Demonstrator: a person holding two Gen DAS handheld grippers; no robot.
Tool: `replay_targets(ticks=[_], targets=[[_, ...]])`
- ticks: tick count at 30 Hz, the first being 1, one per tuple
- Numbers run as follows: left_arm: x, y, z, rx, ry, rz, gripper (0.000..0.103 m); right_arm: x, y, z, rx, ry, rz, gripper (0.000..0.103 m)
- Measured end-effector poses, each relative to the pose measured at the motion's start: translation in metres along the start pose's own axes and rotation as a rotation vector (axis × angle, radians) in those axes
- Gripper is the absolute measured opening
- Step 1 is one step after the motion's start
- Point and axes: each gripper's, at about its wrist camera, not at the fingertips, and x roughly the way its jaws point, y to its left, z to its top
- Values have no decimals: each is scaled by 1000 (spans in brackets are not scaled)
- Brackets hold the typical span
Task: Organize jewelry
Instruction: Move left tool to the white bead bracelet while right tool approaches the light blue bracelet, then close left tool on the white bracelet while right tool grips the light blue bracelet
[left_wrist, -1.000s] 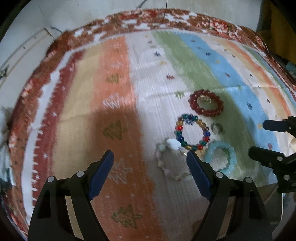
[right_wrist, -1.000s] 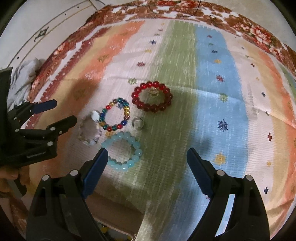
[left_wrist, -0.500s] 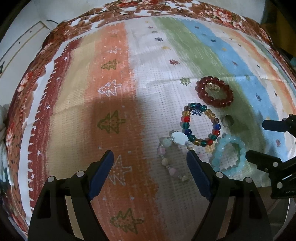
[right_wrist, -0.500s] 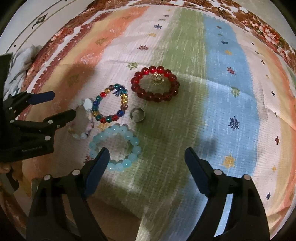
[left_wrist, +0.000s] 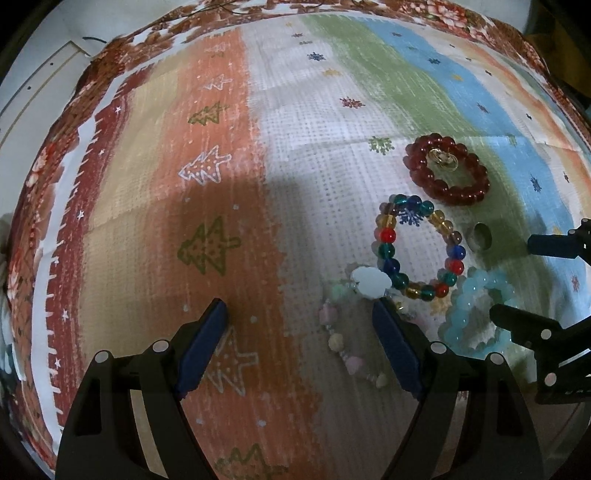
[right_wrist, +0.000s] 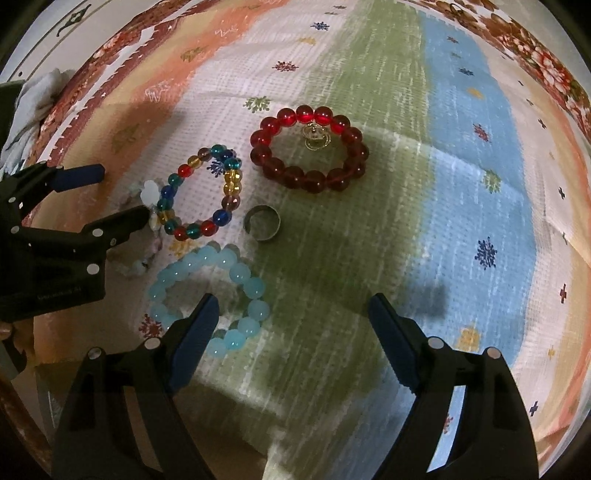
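Four bracelets and one ring lie in a tight cluster on the striped tablecloth (right_wrist: 461, 155) in front of you. Your left gripper (left_wrist: 301, 326) hangs low over the cloth with its jaws spread wide and nothing between them. Its right-hand blue pad sits at the pale pastel bracelet (left_wrist: 343, 332), whose white flower charm (left_wrist: 370, 282) lies just ahead of that pad; whether the pad touches the beads, you cannot tell. From your right wrist view, most of that pastel bracelet is hidden behind the left gripper.

Your right gripper (right_wrist: 291, 314) is also wide apart and holds nothing. Its left pad is over the near side of the light blue bracelet (right_wrist: 236, 273), inside or across the ring of beads; contact cannot be made out.

The multicoloured bracelet (right_wrist: 201, 192) lies just beyond the light blue one, close against the flower charm on its left side. The silver ring (right_wrist: 263, 223) stands on its edge just to the right of the multicoloured bracelet, between it and the dark red bracelet (right_wrist: 308, 147), touching neither. The dark red bracelet lies farthest from you, on the green stripe, with a small gold charm (right_wrist: 314, 138) resting inside its loop.

A crumpled white cloth (right_wrist: 33, 96) shows at the far left edge, off the tablecloth.
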Motion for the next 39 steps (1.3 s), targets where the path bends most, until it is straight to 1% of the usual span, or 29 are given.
replay_targets(ticks=[5,8,9,10,11,12,13,14,15,16,17,18,20,26,33,39], targets=[[1,-2,-1,12,-6,-7,78,5,5,4,-23,4,-18,83],[1,-3,-1,26,-7,-30,69,5,5,3,-33,2,-29,78],[0,-4,-1,32,-7,-36,64,5,4,2,-29,0,-30,71],[-1,-6,-2,40,-9,-40,59,4,4,3,-28,-4,-32,67],[-1,-10,-2,54,-12,-46,55,4,5,2,-27,-7,-30,58],[-2,-13,-3,65,-15,-51,49,3,3,2,-26,-9,-24,48],[-2,-14,-4,71,-16,-59,43,2,4,2,-29,-12,-15,42],[-3,-16,-4,76,-16,-66,39,1,4,2,-33,-11,-7,31],[-3,-17,-4,77,-16,-69,30,1,5,2,-37,-10,3,20],[-3,-17,-5,72,-15,-72,17,0,4,2,-40,-8,14,16],[-3,-16,-5,68,-13,-78,10,0,4,2,-41,-8,16,16],[-3,-15,-5,62,-11,-84,8,0,4,2,-42,-11,15,15],[-3,-13,-5,58,-13,-96,8,0,4,2,-41,-13,18,13],[-9,-6,-4,20,-21,-128,7,-8,6,0,-45,-29,14,13],[-28,0,-1,-15,-73,-141,7,-31,9,-2,-36,-92,27,13],[-34,1,-3,-36,-88,-148,7,-43,10,-6,-26,-127,33,13]])
